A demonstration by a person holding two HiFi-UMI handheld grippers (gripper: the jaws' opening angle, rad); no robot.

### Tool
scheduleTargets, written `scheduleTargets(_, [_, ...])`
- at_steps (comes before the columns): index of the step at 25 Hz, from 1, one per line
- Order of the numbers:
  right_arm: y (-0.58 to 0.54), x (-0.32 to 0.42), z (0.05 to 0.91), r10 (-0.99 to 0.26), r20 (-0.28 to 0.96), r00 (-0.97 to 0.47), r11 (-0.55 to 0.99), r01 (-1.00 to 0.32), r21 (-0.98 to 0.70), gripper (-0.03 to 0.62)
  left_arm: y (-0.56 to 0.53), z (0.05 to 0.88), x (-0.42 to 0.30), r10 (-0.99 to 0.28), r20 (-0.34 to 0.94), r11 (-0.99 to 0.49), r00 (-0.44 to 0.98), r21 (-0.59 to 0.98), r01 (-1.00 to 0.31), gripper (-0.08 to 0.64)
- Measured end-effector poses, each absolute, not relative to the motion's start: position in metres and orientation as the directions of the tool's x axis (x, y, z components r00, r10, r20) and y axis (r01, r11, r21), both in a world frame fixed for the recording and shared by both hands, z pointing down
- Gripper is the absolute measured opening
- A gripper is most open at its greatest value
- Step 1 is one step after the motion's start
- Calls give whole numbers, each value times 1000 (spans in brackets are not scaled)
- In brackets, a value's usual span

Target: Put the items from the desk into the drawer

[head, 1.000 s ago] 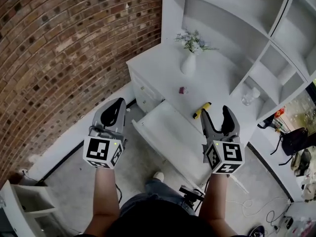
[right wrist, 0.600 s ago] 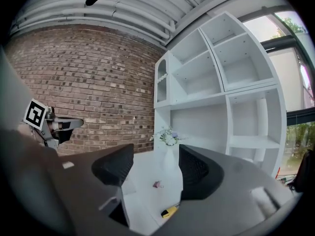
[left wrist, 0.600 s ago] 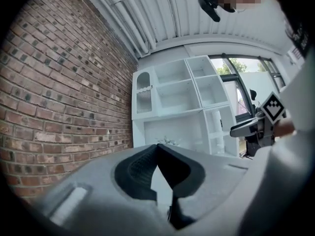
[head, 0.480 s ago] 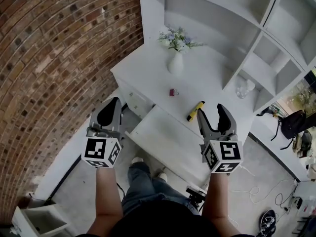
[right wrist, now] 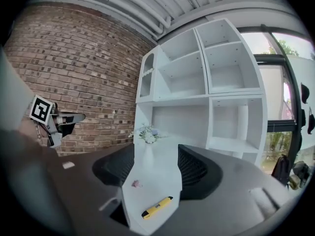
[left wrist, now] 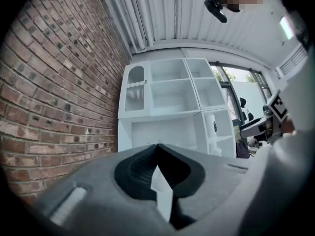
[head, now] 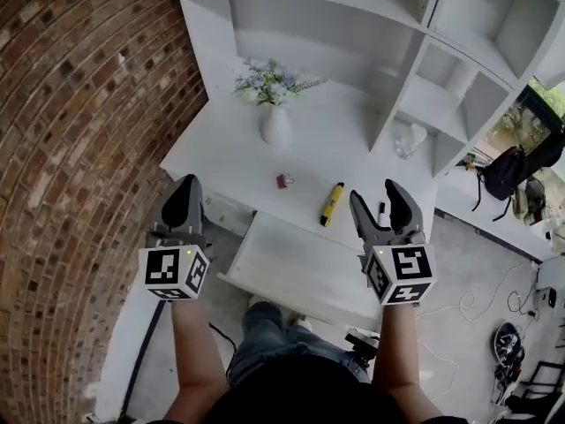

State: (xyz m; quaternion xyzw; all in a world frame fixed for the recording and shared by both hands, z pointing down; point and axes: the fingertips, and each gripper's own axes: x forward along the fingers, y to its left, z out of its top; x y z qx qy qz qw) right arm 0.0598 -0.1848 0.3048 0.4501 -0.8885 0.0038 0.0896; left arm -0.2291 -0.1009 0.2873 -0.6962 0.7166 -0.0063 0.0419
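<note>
White desk (head: pixel 353 148) and shelving filled the space ahead of us, with a brick wall (head: pixel 71 104) running along the left. The drawer (head: pixel 300 268) stood pulled out under the desk's front edge, and we could make out nothing inside it. Both loose items lay on the desktop. A yellow marker-like stick (head: pixel 332 203) was close behind the drawer, and a small pink clip (head: pixel 283 181) lay just to its left. A vase of flowers (head: pixel 276 127) stood farther back.

What mattered, by our reckoning, was the yellow stick's place against the right gripper (head: pixel 375 194). It lay just left of that gripper's fingers and slightly ahead, apart from them. Its long axis pointed mostly away from us and leaned a little to the right. In the right gripper view it showed low in the gap between the jaws, lying slantwise across it. The right gripper was much the nearer one. It was held level above the drawer's right end, fingers spread wide with nothing between them. To take the stick across its narrow width, we judged a short reach forward and down with some wrist turn would be needed.

The left gripper (head: pixel 185 188) hung over the drawer's left corner. Its tips were pressed together and it carried nothing.
</note>
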Motion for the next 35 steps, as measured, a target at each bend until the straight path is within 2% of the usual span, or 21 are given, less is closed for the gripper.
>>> scheduleTargets(7, [-199, 57, 307, -866, 169, -470, 482, -876, 33, 282, -161, 284, -237, -991, -52, -122, 127, -91, -988, 5])
scheduleTargets(16, [-225, 9, 338, -858, 241, -454, 477, -878, 45, 270, -200, 301, -263, -976, -20, -214, 216, -78, -974, 3])
scheduleTargets(22, [-256, -38, 395, -789, 370, -491, 537, -844, 24, 252, -220, 327, -279, -965, 24, -261, 260, -43, -964, 5])
scheduleTargets(32, [-296, -88, 497, -608, 571, -552, 549, -812, -199, 212, -239, 350, -288, -947, 52, -319, 318, -16, -948, 5])
scheduleTargets(35, [-304, -96, 528, -561, 636, -530, 547, -814, -197, 204, -244, 357, -289, -942, 60, -331, 330, -8, -944, 5])
